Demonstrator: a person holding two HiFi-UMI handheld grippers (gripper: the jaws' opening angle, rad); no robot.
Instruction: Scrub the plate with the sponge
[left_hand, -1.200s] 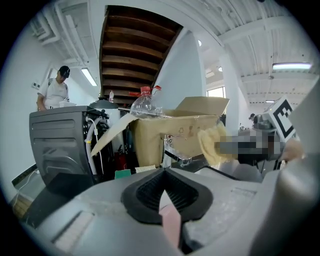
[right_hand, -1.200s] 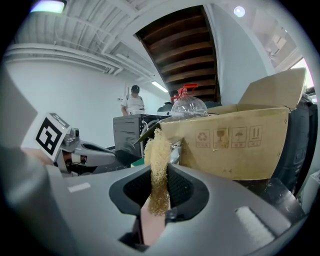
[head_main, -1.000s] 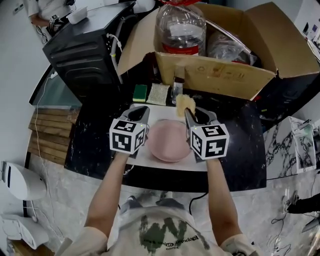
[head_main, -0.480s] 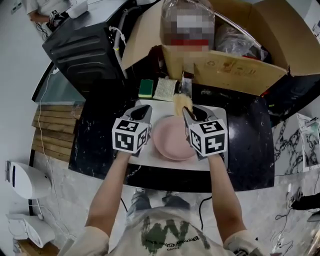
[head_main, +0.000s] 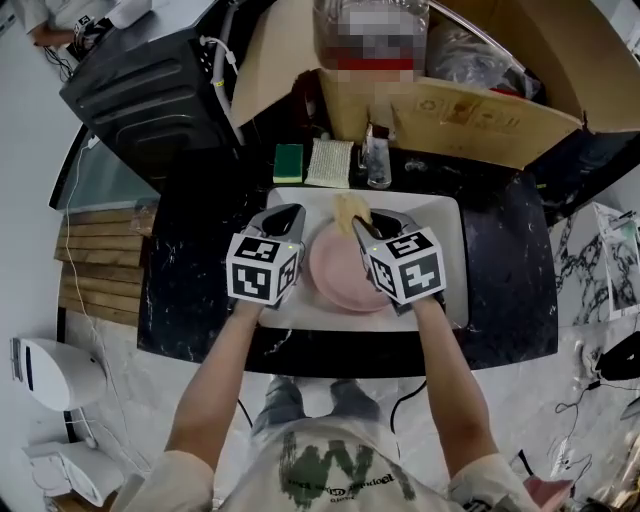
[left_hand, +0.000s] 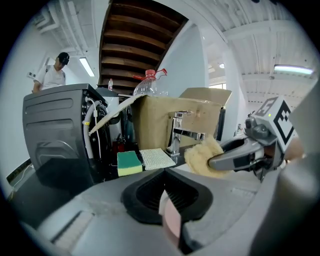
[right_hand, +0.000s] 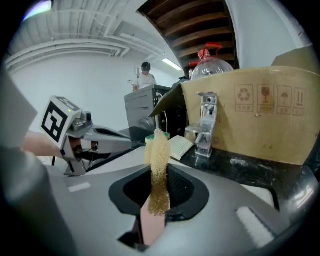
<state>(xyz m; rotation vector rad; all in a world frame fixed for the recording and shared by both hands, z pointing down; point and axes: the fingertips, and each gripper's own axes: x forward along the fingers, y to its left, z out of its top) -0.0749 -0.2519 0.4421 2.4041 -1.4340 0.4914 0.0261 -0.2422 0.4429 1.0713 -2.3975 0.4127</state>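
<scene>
A pink plate (head_main: 342, 272) lies in a shallow white sink basin (head_main: 445, 235). My left gripper (head_main: 288, 214) is shut on the plate's left rim; in the left gripper view the pink edge (left_hand: 172, 220) stands between the jaws. My right gripper (head_main: 360, 224) is shut on a yellow fibrous sponge (head_main: 349, 209), which hangs over the plate's far rim. In the right gripper view the sponge (right_hand: 158, 170) sticks up between the jaws with the pink plate (right_hand: 152, 225) just below. The left gripper view also has the sponge (left_hand: 202, 157) at its right.
Behind the basin lie a green-and-yellow sponge (head_main: 288, 162) and a white mesh cloth (head_main: 330, 162), beside a metal tap (head_main: 377, 160). A big cardboard box (head_main: 470, 110) with a water bottle stands at the back. A black machine (head_main: 150, 90) is at the far left.
The right gripper has moved left and down with the sponge, onto the plate's far rim. The left gripper stays at the plate's left rim. The head camera has shifted.
</scene>
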